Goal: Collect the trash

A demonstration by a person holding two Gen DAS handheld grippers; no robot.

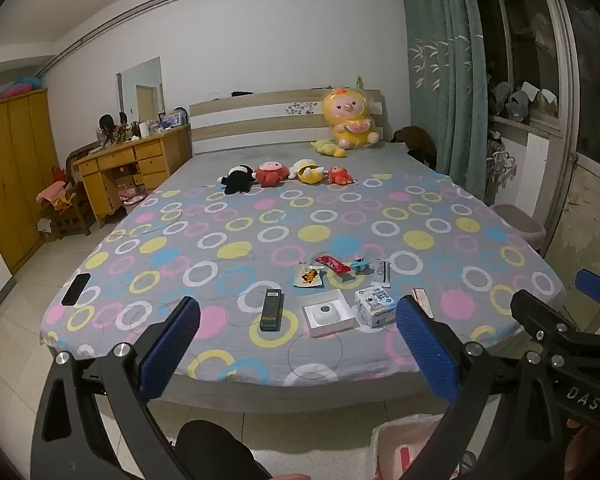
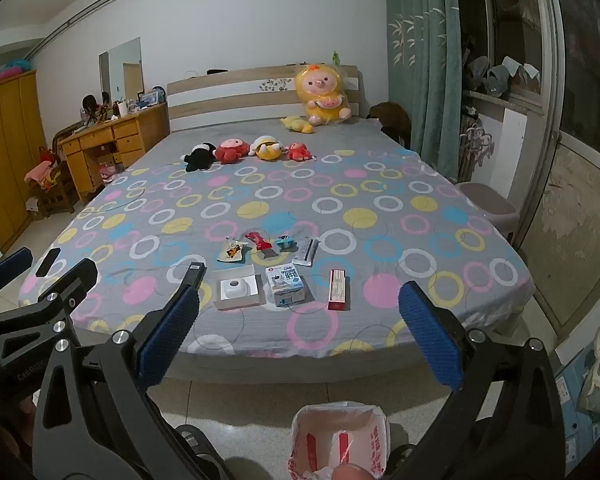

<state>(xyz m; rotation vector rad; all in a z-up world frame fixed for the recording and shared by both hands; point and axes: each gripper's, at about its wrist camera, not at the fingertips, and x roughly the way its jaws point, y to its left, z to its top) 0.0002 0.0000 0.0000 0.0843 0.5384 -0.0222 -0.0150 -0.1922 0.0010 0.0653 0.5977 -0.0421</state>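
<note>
The trash sits in a loose cluster on the foot end of the bed (image 2: 380, 332), on the circle-print cover: a dark green box (image 1: 271, 309), an open white box (image 2: 238, 289) with a round grey piece inside, a small blue-and-white carton (image 2: 286, 285), a long red box (image 2: 337, 284), and behind them a row of wrappers, among them a red wrapper (image 2: 258, 243) and a white sachet (image 2: 307, 252). All of it lies ahead of me and across the bed's edge; nothing is in hand yet.

The relation I care about is the red box. Its long axis runs away from me, nearly in line with my right gripper (image 2: 300, 336), whose fingers stand wide apart with nothing between them. It lies just forward of that gap and slightly right of centre, so I judge the right side nearer to it. My left gripper (image 1: 300, 340) is likewise spread and empty, and from its camera the green box lies ahead between the fingers, also end-on (a similar lengthwise lie).

The lined trash bin (image 2: 340, 436) stands on the floor below the right gripper, between me and the bed, so I expect any pick to end with a pull back and down. The black phone (image 1: 76, 289) at the bed's left corner and the plush toys (image 2: 246, 150) further up look like things to leave alone.
</note>
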